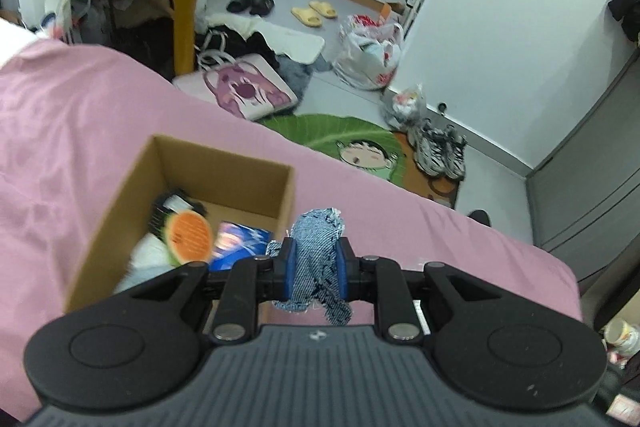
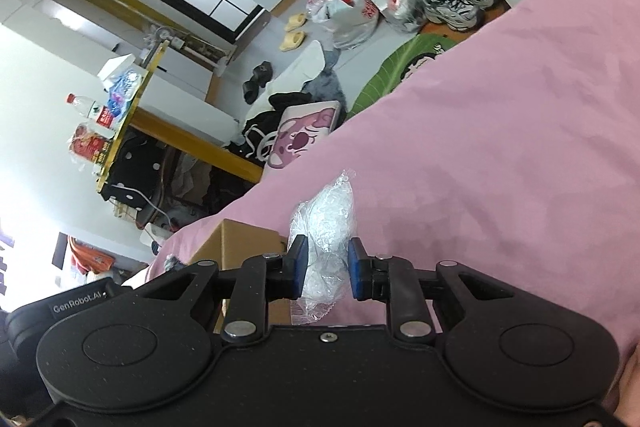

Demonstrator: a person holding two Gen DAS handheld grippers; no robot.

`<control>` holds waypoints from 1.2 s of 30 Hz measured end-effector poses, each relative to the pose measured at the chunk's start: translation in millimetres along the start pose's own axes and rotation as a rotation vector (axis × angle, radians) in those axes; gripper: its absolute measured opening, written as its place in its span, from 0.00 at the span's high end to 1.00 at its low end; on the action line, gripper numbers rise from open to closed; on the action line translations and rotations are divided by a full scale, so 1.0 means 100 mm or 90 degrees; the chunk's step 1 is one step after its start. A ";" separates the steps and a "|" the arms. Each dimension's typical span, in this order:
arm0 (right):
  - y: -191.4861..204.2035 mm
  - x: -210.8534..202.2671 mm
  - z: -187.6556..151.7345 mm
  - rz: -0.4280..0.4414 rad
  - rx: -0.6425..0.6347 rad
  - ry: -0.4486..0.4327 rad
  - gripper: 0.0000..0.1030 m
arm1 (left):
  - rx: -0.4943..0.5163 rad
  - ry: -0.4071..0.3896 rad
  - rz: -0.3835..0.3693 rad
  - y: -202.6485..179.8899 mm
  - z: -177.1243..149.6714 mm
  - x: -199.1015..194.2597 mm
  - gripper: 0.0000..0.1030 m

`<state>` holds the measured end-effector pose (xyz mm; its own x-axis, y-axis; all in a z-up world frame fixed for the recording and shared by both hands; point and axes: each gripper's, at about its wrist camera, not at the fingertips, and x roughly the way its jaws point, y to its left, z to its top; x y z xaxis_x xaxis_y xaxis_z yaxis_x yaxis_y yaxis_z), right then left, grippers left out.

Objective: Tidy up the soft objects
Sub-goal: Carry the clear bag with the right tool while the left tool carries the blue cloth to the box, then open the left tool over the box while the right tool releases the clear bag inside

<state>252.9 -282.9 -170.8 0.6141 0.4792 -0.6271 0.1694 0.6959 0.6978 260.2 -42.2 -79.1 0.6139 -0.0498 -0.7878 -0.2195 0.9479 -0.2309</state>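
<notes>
Pink bedding (image 1: 100, 99) covers the bed that carries the work; beyond its far edge we note a cluttered floor with bags, slippers and trainers. On the bed stands an open cardboard box (image 1: 120, 195), its flaps not in view. Inside we see a watermelon-slice soft item (image 1: 190, 237), a blue printed packet (image 1: 236, 245) against the near-right wall, a dark item with a white tag behind, and pale fabric at the near-left; the far-right corner of the box floor is bare. The left tongs (image 1: 316, 263) are clamped on a denim scrap (image 1: 318, 251), held just right of the box. The right tongs (image 2: 328, 269) pinch a clear plastic packet (image 2: 326, 223) above the bedding, beside the box. We read "GenRobot.AI" on the device at the right view's lower left. Bedding right of the box lies open.
</notes>
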 end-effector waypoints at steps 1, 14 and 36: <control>0.02 0.00 0.00 0.002 -0.001 0.000 0.79 | -0.004 0.002 0.000 0.06 0.01 0.00 0.81; 0.27 0.04 -0.10 0.018 -0.052 -0.008 0.80 | -0.044 0.005 -0.024 0.56 0.01 -0.06 0.86; 0.96 0.12 -0.25 0.023 -0.141 -0.001 0.80 | -0.096 -0.015 -0.046 1.13 0.01 -0.05 0.33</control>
<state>257.5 -196.7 -119.8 0.6183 0.5056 -0.6017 -0.0270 0.7788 0.6267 233.1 65.4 -100.9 0.6495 -0.1072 -0.7527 -0.2847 0.8837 -0.3715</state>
